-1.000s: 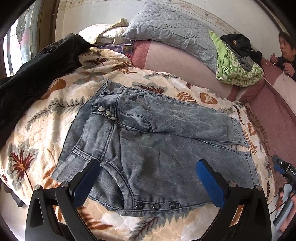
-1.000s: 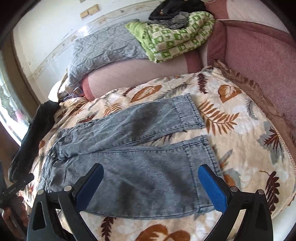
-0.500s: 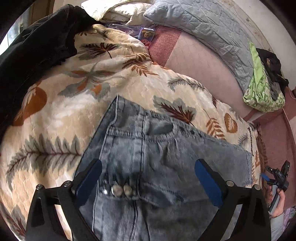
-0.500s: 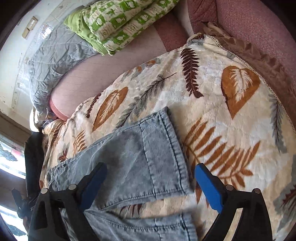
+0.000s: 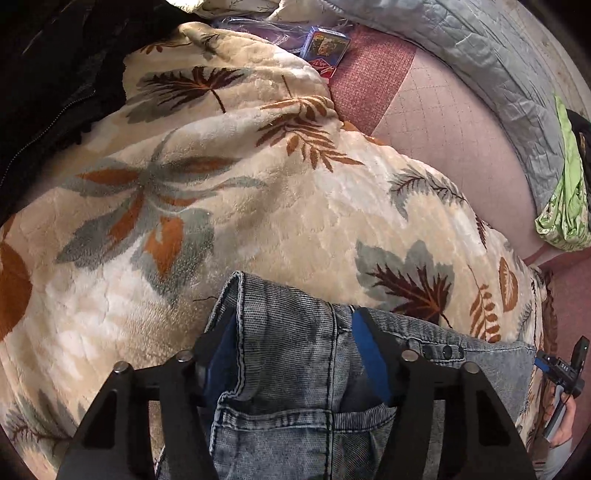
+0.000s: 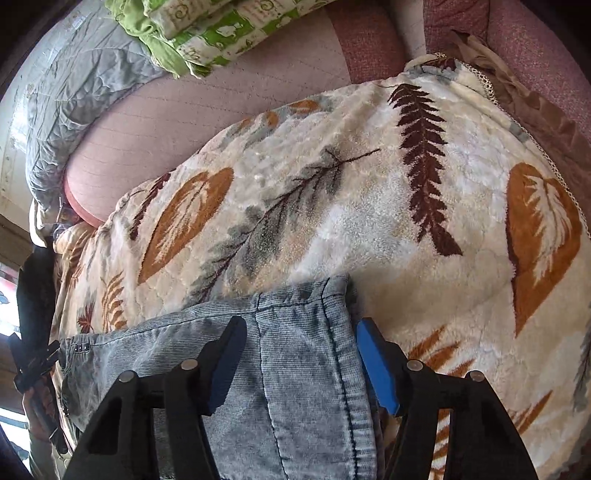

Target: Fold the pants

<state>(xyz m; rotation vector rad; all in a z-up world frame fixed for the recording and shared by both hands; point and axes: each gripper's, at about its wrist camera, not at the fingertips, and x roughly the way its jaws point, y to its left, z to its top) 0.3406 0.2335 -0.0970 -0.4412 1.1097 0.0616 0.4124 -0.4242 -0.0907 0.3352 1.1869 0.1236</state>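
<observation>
Faded blue-grey jeans lie flat on a leaf-patterned blanket. In the left wrist view their waistband corner (image 5: 291,332) arches up between the blue pads of my left gripper (image 5: 295,354). The jaws are closing around it, with a wide gap still between them. In the right wrist view the hem of the far leg (image 6: 303,332) lies between the pads of my right gripper (image 6: 301,358). Its jaws are closing too: one pad rests on the denim, the other stands just off the hem on the blanket. Each gripper points steeply down at the bed.
The cream blanket (image 5: 258,206) covers a pink mattress (image 5: 443,129). A black jacket (image 5: 55,74) lies at the left, a small blue box (image 5: 325,48) behind. A grey quilted pillow (image 6: 74,92) and a folded green cloth (image 6: 207,33) lie at the back.
Both grippers moved forward across the jeans and down to their far edge. The left one's jaws narrowed around the waistband corner, the right one's around the leg hem.
</observation>
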